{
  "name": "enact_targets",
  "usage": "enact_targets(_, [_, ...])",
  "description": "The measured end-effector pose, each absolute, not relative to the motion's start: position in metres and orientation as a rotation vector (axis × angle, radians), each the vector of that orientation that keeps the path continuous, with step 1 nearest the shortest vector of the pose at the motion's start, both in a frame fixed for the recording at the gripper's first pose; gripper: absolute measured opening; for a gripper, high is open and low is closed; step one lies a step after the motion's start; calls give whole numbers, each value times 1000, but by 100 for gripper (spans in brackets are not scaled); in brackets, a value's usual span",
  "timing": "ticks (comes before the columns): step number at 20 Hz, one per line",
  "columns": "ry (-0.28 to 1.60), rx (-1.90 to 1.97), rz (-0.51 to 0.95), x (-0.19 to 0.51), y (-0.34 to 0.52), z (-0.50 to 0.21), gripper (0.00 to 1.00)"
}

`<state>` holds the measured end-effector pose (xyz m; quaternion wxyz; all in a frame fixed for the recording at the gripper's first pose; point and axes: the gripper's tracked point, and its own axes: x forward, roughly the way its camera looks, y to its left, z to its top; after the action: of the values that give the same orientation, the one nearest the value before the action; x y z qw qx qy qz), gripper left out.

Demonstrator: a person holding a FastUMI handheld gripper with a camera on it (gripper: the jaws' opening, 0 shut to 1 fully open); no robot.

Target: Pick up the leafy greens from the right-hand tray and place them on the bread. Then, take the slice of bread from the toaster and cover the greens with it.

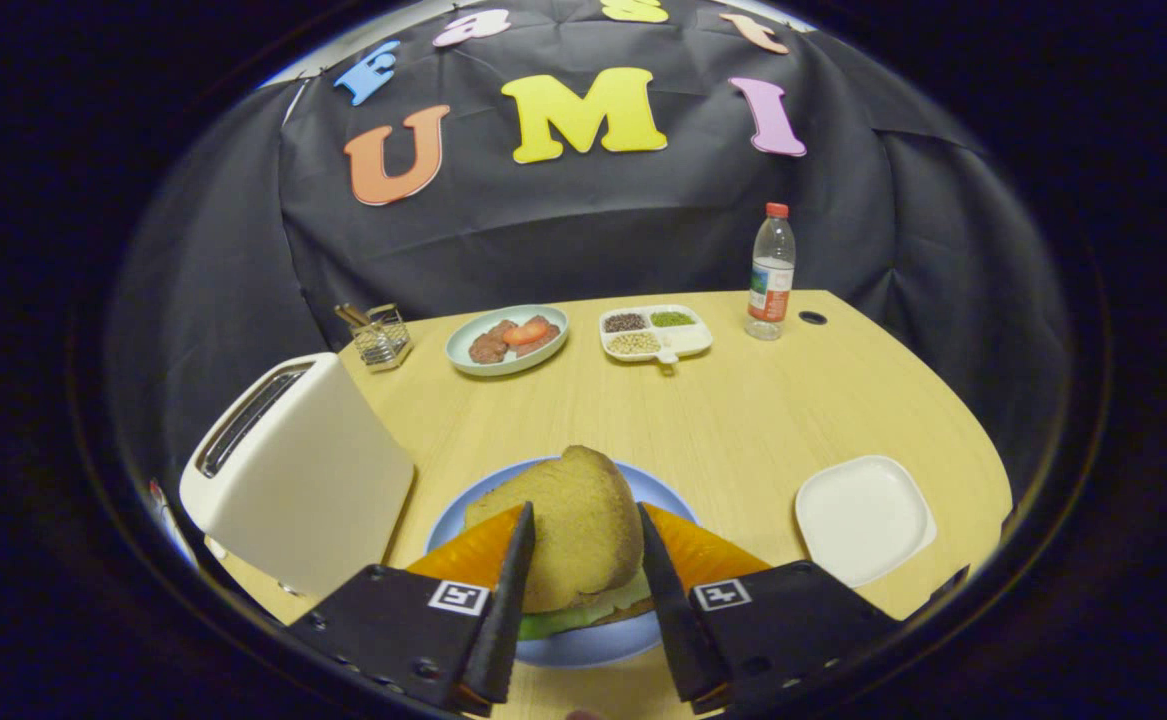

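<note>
Low in the frame, we saw our claw spread wide around the top bread slice; whether its fingers touched, we couldn't tell.

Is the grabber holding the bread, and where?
The gripper has the tan top bread slice between its fingers at the sides, but actual pressing cannot be told.

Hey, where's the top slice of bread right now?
In the gripper view the top slice of bread sits on the greens on the blue plate, between the fingers of the gripper, right of the toaster.
</note>
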<state>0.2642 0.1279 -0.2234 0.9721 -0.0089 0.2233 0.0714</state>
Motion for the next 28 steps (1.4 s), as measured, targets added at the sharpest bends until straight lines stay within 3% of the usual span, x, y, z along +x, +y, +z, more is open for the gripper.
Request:
enact_targets(2, [441,-30,139,268,120,-220,71])
enact_targets(11, [336,-63,163,255,108,-160,83])
enact_targets(14, [248,-77,134,240,97,-116,96])
enact_targets(21, [59,-78,82,173,69,-23,96])
enact_targets(28, [29,-93,60,120,49,-14,96])
